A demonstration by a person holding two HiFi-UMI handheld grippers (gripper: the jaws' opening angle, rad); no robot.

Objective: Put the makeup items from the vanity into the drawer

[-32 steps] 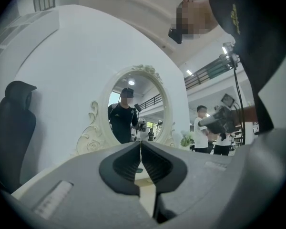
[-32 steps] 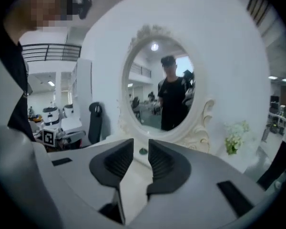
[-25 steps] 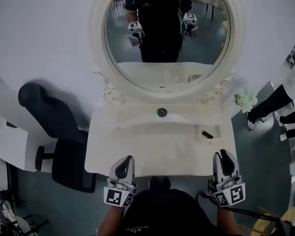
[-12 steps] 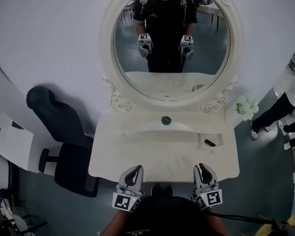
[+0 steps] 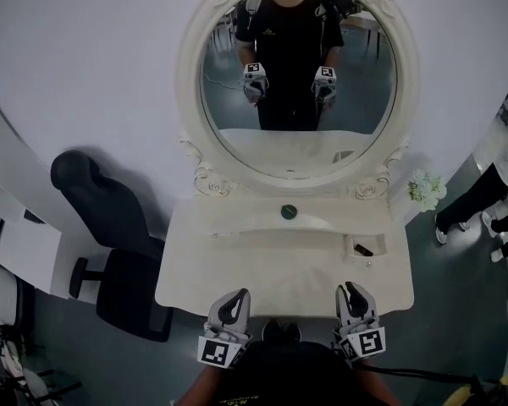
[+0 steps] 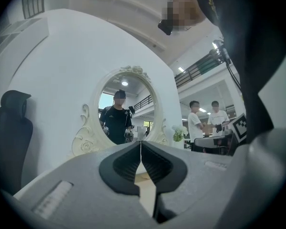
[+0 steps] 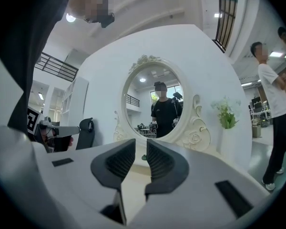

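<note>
The cream vanity point(image 5: 262, 273) stands under a round mirror point(image 5: 298, 83). A small round green item point(image 5: 289, 212) lies at the back middle of its top and shows far off between the right jaws, green item point(image 7: 144, 157). A dark slim item point(image 5: 363, 249) rests in a small tray point(image 5: 356, 240) at the right. My left gripper point(image 5: 240, 295) hovers at the front edge, shut and empty, its tips touching in the left gripper view point(image 6: 141, 144). My right gripper point(image 5: 350, 288) also sits at the front edge, its jaws a narrow gap apart, open point(image 7: 141, 144) and empty. No drawer shows.
A black office chair point(image 5: 110, 252) stands left of the vanity. White flowers point(image 5: 426, 190) sit at its back right corner. People's legs point(image 5: 483, 201) are at the right edge. The mirror reflects the person with both grippers.
Both grippers have sunk toward the vanity's front edge and drawn closer together; the right one came inward from the right corner. Little differs over the last half second.
</note>
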